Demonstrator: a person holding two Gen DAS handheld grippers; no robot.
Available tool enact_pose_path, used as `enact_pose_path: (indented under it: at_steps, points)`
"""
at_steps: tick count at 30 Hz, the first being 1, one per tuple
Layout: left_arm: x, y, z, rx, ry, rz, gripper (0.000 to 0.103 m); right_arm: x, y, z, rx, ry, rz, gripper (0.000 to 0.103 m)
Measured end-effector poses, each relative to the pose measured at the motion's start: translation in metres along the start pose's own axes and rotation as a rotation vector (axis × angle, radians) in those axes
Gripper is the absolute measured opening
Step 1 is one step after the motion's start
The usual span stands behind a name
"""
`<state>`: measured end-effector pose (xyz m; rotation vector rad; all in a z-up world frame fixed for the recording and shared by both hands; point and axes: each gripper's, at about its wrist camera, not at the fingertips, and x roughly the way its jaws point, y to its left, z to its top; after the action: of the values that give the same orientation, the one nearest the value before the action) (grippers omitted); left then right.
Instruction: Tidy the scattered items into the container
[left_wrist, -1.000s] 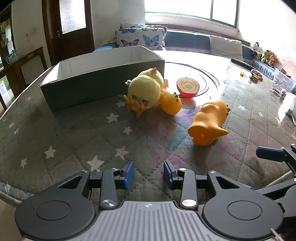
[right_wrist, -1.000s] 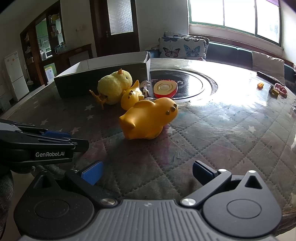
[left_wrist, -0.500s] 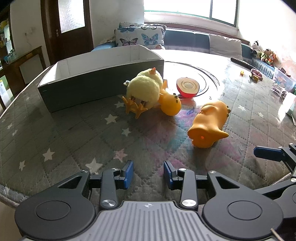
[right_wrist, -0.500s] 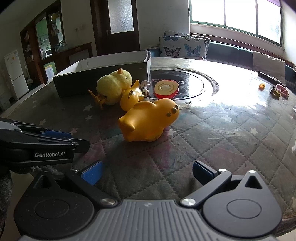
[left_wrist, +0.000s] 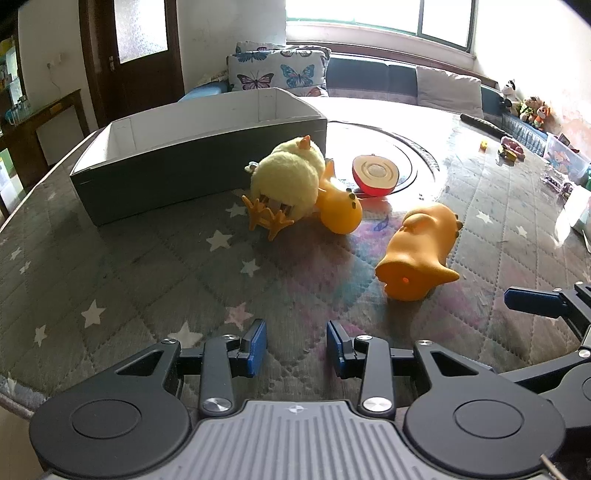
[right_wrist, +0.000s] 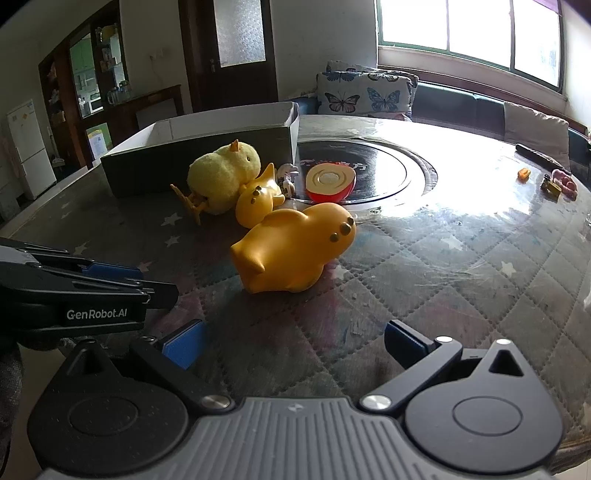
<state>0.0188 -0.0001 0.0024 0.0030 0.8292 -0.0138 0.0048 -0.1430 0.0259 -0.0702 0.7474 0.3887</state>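
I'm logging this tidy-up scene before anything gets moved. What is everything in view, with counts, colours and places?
box: 1, dark outside, white inside, far left of table, nothing visible inside.
plush chick: 1, pale yellow, orange feet, on its side just in front of the box.
small rubber duck: 1, orange-yellow, against the plush chick.
large rubber duck: 1, orange-yellow, on its side, nearest the tongs.
toy half fruit: 1, red with cream face, at the turntable's edge.
small figurine: 1, pale, behind the small duck; too small to identify.
turntable: 1, dark, table centre.
table: 1, grey quilted star cover.
left tongs: blue pads, open, empty.
right tongs: blue pads, open wide, empty.
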Motion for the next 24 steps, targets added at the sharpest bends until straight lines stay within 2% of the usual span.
enact_pose_path:
  at_steps: [24]
  points:
    - [0.008, -0.001, 0.012, 0.010, 0.013, -0.026, 0.038, 0.010, -0.012, 0.013, 0.008, 0.002, -0.021, 0.102]
